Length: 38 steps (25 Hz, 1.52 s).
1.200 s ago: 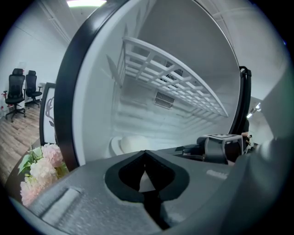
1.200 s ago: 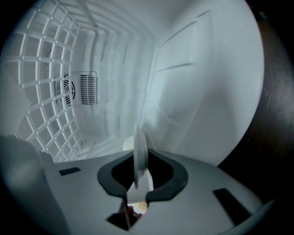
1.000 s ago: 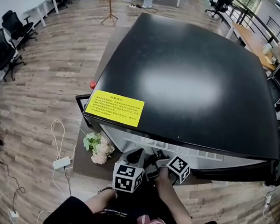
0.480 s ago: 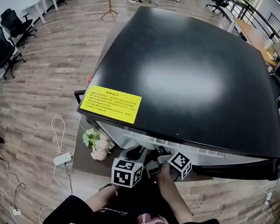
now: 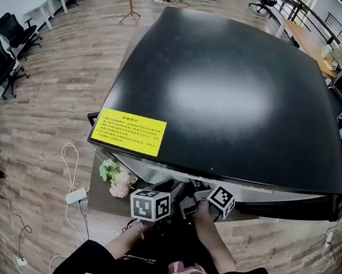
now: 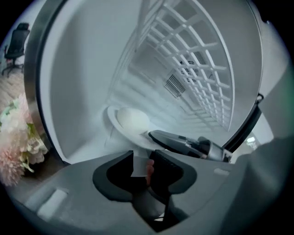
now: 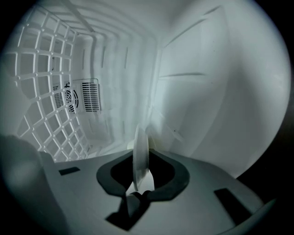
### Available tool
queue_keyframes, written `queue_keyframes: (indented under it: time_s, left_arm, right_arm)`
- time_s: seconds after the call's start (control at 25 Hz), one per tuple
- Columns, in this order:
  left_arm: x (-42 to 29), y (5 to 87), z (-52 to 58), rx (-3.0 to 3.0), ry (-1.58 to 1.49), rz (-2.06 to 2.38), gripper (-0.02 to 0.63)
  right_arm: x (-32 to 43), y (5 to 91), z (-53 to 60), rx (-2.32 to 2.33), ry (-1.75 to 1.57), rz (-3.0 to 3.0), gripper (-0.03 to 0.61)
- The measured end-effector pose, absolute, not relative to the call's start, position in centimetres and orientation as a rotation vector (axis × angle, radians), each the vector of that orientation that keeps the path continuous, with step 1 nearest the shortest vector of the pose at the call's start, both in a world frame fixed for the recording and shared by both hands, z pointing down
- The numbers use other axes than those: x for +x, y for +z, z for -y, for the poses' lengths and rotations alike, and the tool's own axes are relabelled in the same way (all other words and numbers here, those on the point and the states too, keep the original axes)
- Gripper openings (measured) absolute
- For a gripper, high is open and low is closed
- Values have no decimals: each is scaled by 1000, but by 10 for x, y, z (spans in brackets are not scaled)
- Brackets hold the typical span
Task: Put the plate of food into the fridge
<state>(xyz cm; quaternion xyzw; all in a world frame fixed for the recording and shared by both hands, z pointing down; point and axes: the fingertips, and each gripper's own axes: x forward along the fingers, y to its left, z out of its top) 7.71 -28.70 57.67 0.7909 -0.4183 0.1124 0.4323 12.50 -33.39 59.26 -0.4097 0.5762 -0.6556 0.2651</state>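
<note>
plate (image 6: 120, 134) is inside fridge (image 6: 82, 78), dead ahead of both. left claw (image 6: 146, 167) just opened, rim loose between jaws; right claw (image 7: 140, 176) grips rim edge-on, easing open.

The right gripper (image 7: 139, 186) looks into a white plastic fridge compartment (image 7: 211, 101). A thin white round plate (image 7: 139, 149), seen edge-on, runs straight up the middle between its jaws. The jaws have just been opening a little, with the pads against the rim at its near end. A white wire lattice shelf (image 7: 39, 108) fills the left side, and a slatted vent grille (image 7: 90, 95) sits on the back wall.
</note>
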Motion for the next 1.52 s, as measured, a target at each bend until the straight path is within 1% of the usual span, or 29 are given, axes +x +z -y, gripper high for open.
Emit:
queue_keyframes:
  time_s: [0.12, 0.4, 0.6, 0.72, 0.84, 0.92, 1.0, 1.2, 1.52]
  left_arm:
    - [83, 569, 289, 1925, 185, 979, 164]
    - [90, 566, 295, 1948, 205, 1028, 163]
    - [86, 567, 295, 1832, 61, 975, 124]
    - [86, 564, 298, 1807, 20, 971, 112]
    - [85, 562, 300, 1790, -12, 983, 78]
    - [84, 561, 302, 1791, -29, 998, 60]
    - [83, 561, 303, 1782, -38, 1006, 46]
    - [81, 567, 303, 1754, -29, 1015, 41]
    - [78, 577, 301, 1730, -26, 1040, 35]
  right_arm:
    - [122, 593, 333, -1081, -1782, -1576, 69]
    - [122, 593, 331, -1056, -1800, -1576, 74]
    - [123, 593, 327, -1060, -1800, -1602, 77]
    - [122, 593, 328, -1085, -1803, -1609, 75]
    - [119, 593, 327, -1112, -1806, -1631, 83]
    - [116, 591, 326, -1105, -1801, -1636, 92]
    - [115, 589, 325, -1090, -1801, -1634, 133]
    - [116, 586, 320, -1078, -1818, -1593, 172]
    - [124, 590, 297, -1089, -1840, -1555, 167]
